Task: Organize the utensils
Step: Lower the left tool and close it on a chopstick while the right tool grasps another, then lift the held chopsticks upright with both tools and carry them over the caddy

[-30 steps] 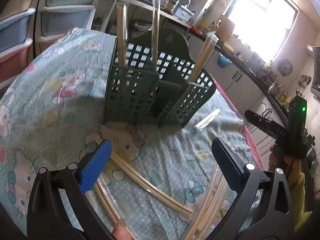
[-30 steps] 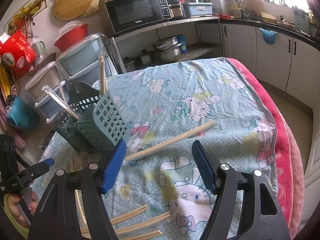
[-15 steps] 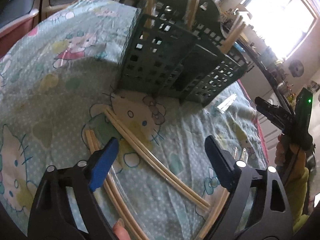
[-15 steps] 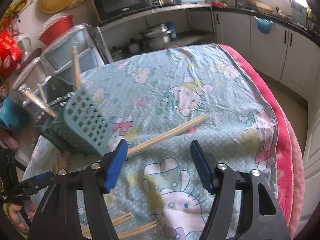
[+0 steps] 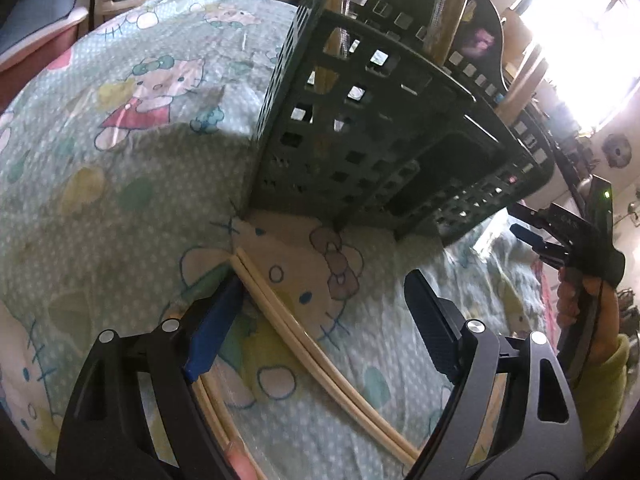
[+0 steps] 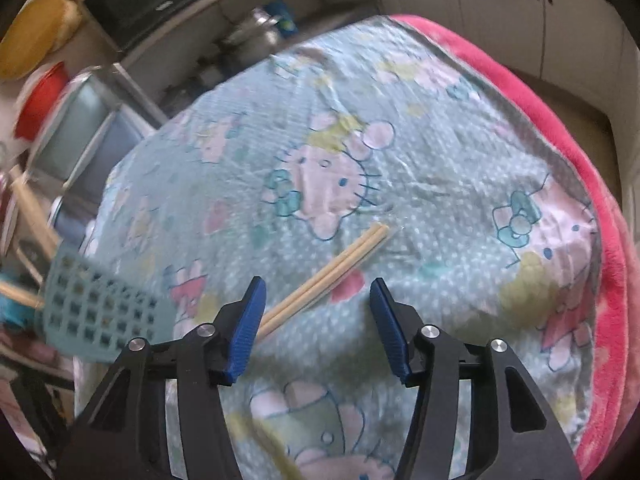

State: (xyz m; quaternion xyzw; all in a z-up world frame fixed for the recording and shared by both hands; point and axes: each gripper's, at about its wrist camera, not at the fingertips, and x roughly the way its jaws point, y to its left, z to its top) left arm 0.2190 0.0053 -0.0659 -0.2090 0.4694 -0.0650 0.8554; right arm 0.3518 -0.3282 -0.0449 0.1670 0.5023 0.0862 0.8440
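Partly hidden behind the left tongs (image 5: 320,316), one chopstick pair (image 5: 316,360) lies before the dark basket (image 5: 360,148), its far end cut off; right tongs (image 6: 316,320) straddle another pair (image 6: 328,280). Both tongs closing, gripping nothing.

- The chopsticks (image 5: 448,12) standing in the dark green basket (image 5: 360,128) are cut off by the top edge.
- The near pair of chopsticks (image 5: 312,344) passes behind the left gripper's (image 5: 320,316) frame.
- The far shelves and microwave (image 6: 152,4) in the right wrist view are blurred.
- The light blue basket (image 6: 92,312) is cut by the left edge.
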